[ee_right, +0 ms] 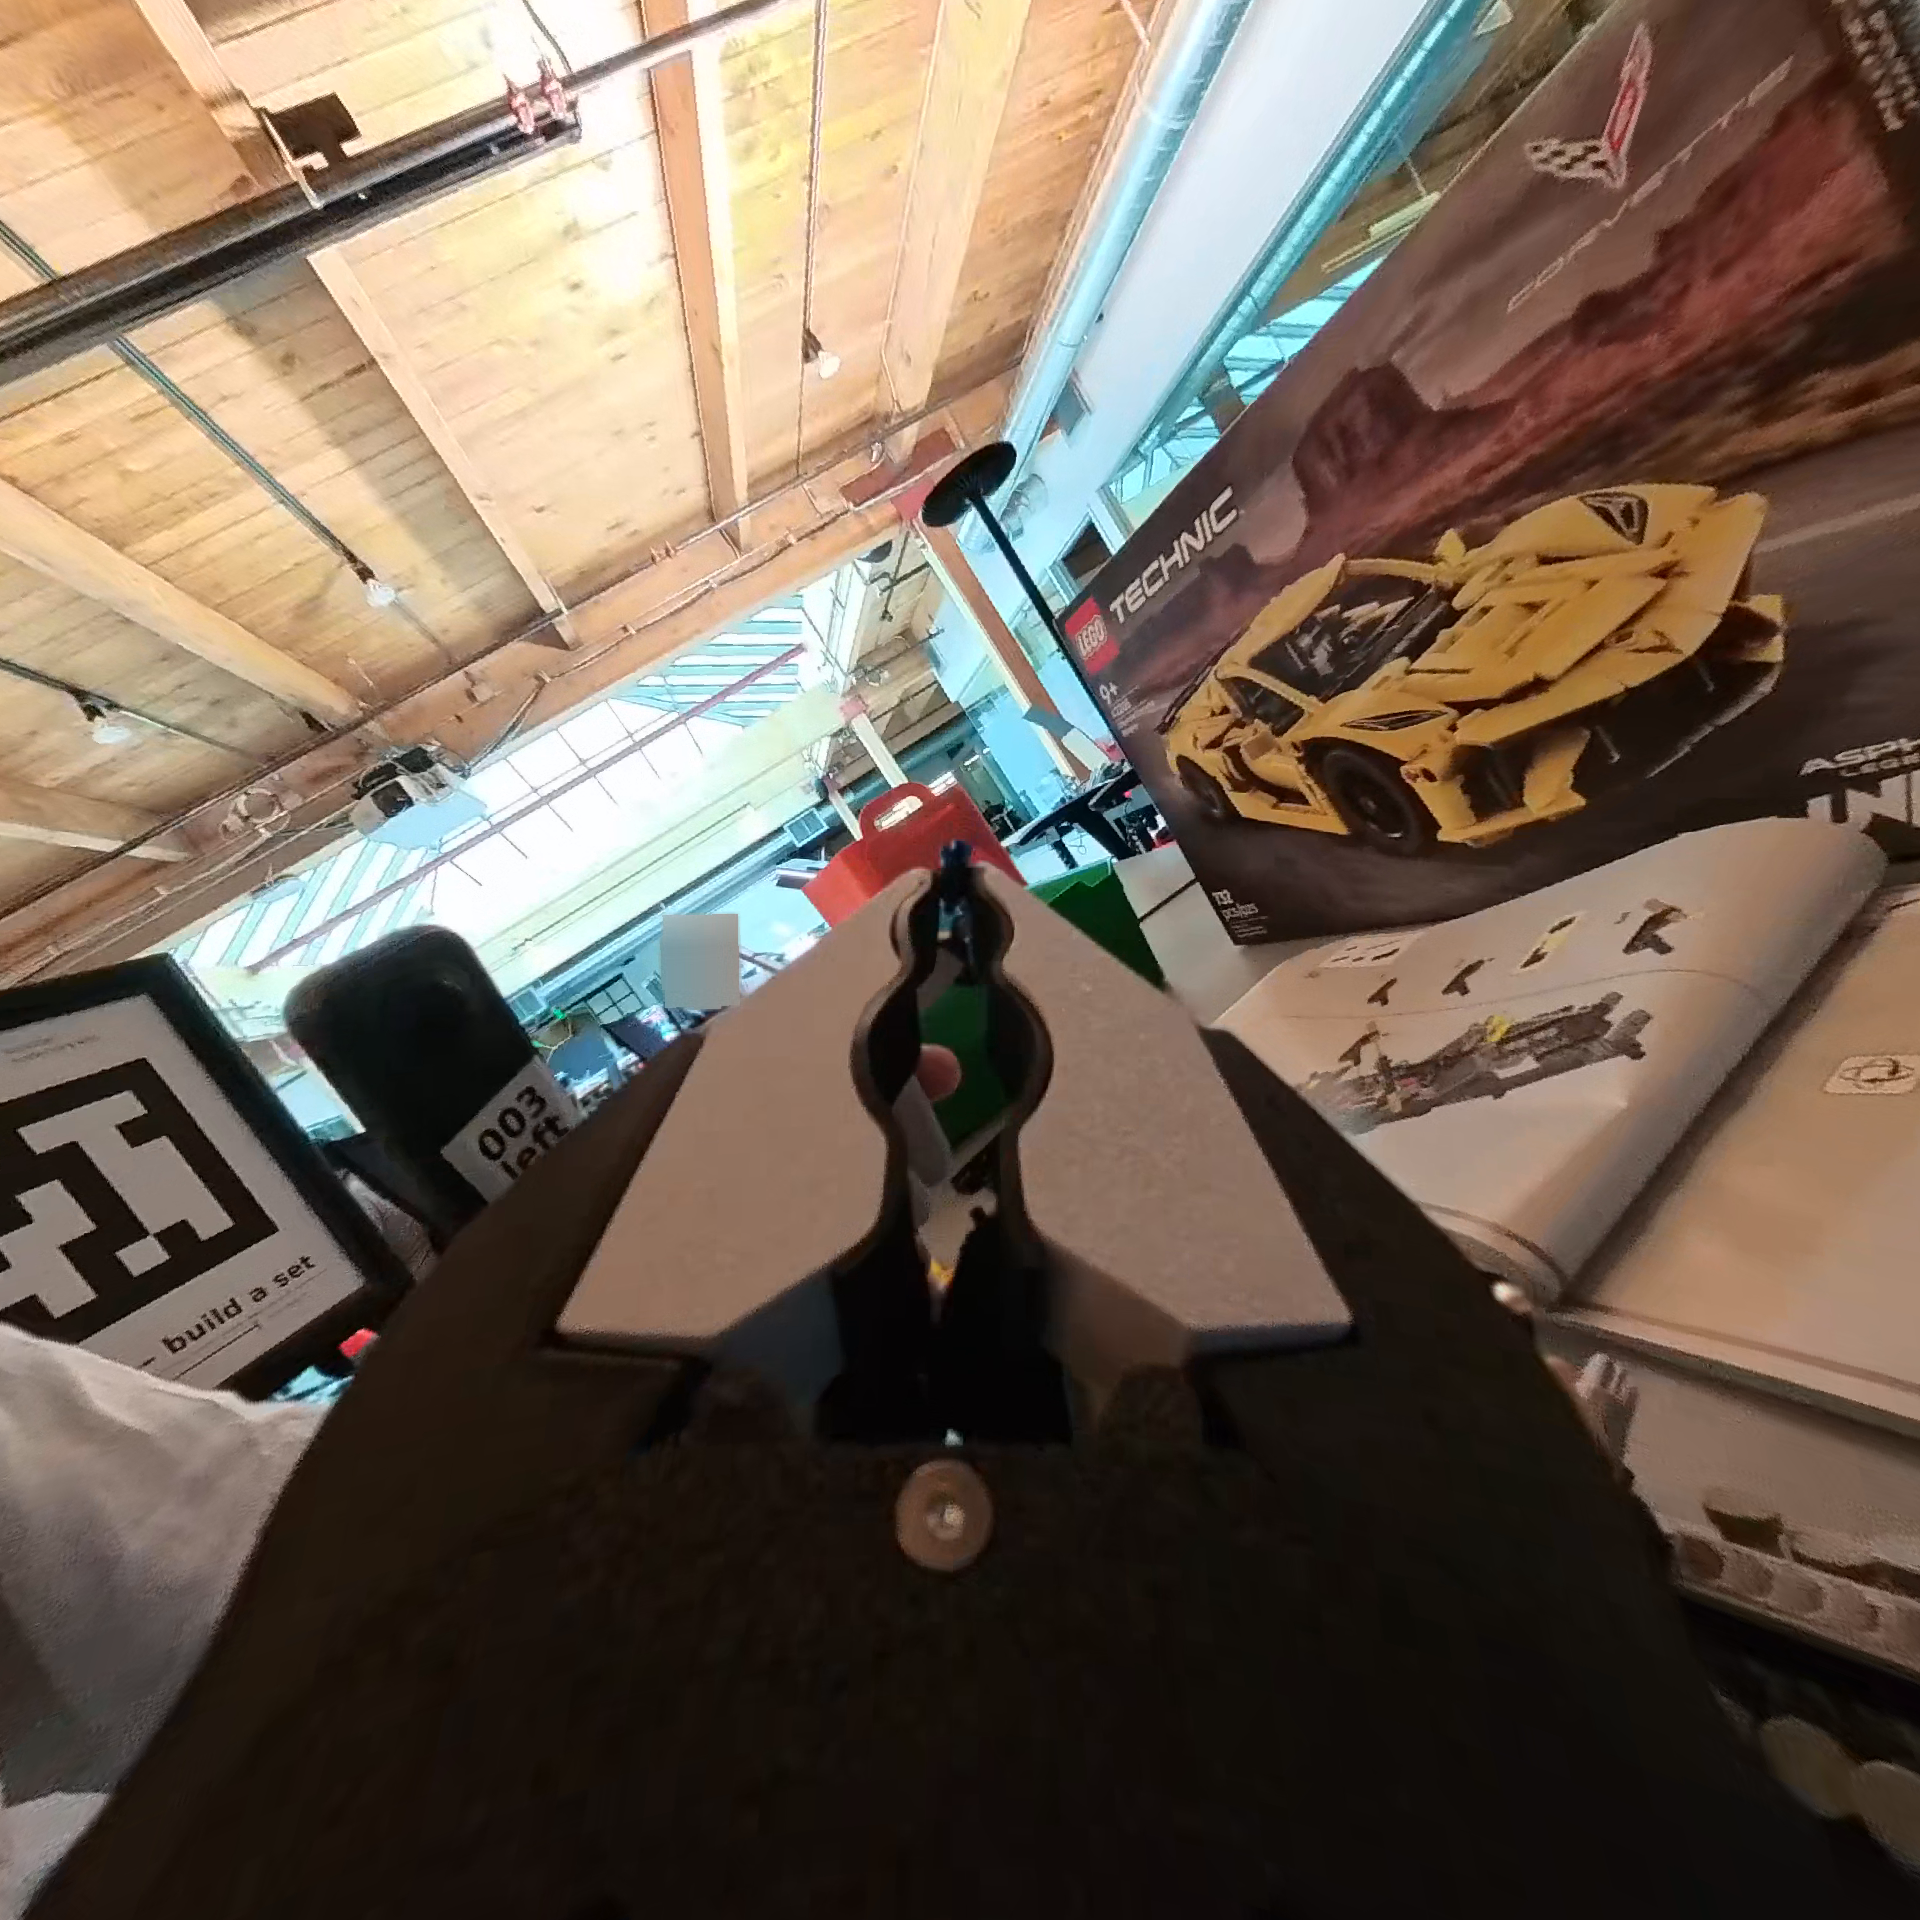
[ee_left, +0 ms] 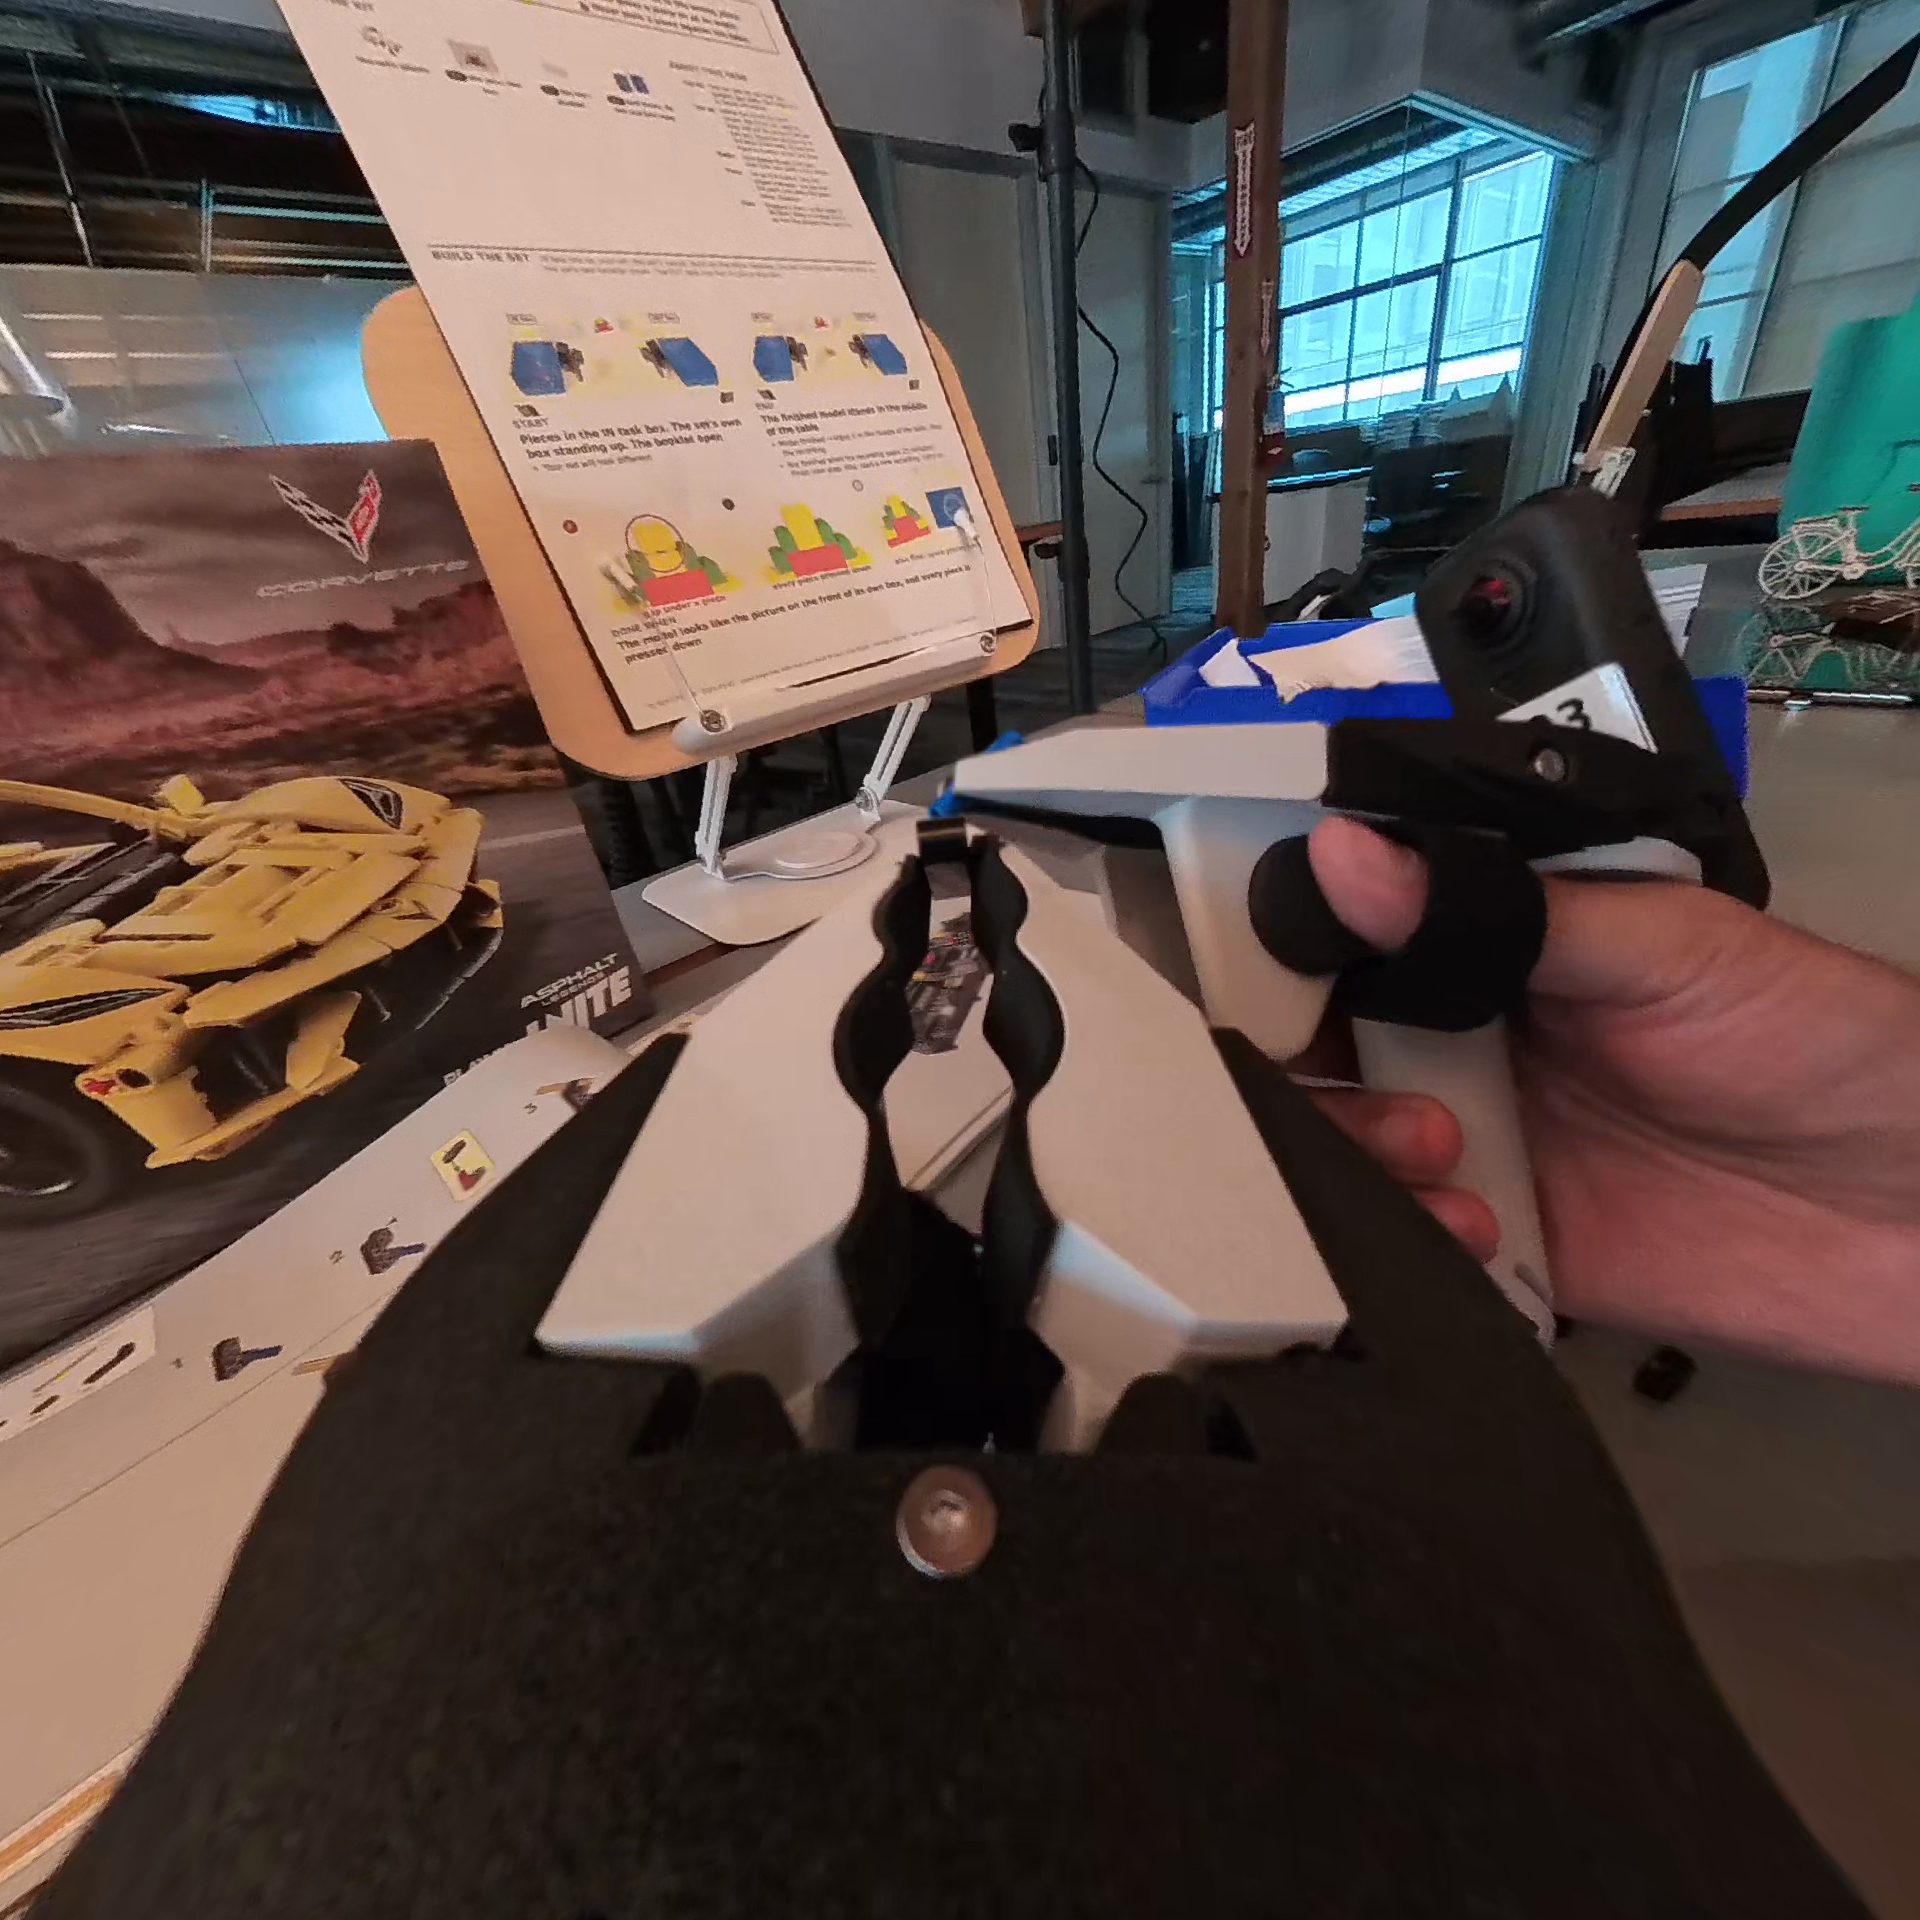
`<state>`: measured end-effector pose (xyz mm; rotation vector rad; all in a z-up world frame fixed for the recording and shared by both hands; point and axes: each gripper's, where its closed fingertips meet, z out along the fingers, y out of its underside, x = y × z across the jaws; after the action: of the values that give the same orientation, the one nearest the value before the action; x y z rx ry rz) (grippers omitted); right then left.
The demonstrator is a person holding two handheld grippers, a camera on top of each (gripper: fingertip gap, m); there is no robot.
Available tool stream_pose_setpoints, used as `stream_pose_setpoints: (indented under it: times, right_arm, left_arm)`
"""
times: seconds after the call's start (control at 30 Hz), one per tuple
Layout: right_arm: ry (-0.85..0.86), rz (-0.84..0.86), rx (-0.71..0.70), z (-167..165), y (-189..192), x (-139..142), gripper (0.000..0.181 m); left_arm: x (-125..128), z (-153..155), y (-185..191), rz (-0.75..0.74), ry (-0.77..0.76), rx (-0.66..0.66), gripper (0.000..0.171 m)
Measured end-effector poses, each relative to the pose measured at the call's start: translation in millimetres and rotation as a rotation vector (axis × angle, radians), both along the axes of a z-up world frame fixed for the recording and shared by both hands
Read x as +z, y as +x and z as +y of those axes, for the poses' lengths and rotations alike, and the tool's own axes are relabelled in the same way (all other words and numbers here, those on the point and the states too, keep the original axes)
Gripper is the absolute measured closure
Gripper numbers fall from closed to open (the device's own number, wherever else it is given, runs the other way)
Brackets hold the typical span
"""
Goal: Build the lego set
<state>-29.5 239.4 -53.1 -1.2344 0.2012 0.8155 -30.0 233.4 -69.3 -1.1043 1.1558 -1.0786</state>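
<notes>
- Left gripper [ee_left: 948, 847]: grey wedge fingers, black wavy inner pads, black textured base plate, central silver screw.
- Right gripper [ee_right: 958, 894]: identical; black camera pod, white label.
- Hand [ee_left: 1704, 1122]: black fingerless glove.

Ahead of the left gripper [ee_left: 943, 847] and to its left, the upright set box [ee_left: 260, 831] walls off the table, with the open instruction booklet [ee_left: 312, 1299] lying flat at its foot. Straight beyond its tips the document stand [ee_left: 727, 436] rises on its white base, and close on its right the right gripper [ee_left: 1195, 769] and the hand [ee_left: 1683, 1091] holding it block that side, a blue bin [ee_left: 1247, 686] behind them. The right gripper tilts upward into open air; box and booklet lie to its right, a framed marker sign [ee_right: 156, 1174] to its left.
</notes>
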Motion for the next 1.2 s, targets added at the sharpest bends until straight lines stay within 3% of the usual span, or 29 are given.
stream_pose_setpoints:
  times: [0.57,0.7,0.87,1.03,1.2]
  right_arm:
    - [-0.030,-0.162,-0.056,2.6,-8.2,-8.3,0.179]
    - [-0.034,-0.107,-0.029,2.0,-8.6,-8.2,0.179]
    - [0.001,-0.025,0.054,-3.8,-9.9,-1.7,0.178]
    - [-0.076,0.041,0.141,-8.7,-8.2,-1.5,0.178]
    - [-0.133,-0.027,0.169,-13.2,-8.1,-3.2,0.178]
  left_arm:
    - [1.1,10.6,-5.5,0.021,0.113,0.148,0.166]
    - [2.0,10.2,-6.0,0.025,0.162,0.171,0.166]
    - [9.0,6.9,-7.4,-0.009,0.199,0.164,0.166]
    - [12.5,-1.1,-7.1,-0.049,0.154,0.083,0.166]
    - [11.5,-5.9,-6.7,-0.048,0.175,0.044,0.166]
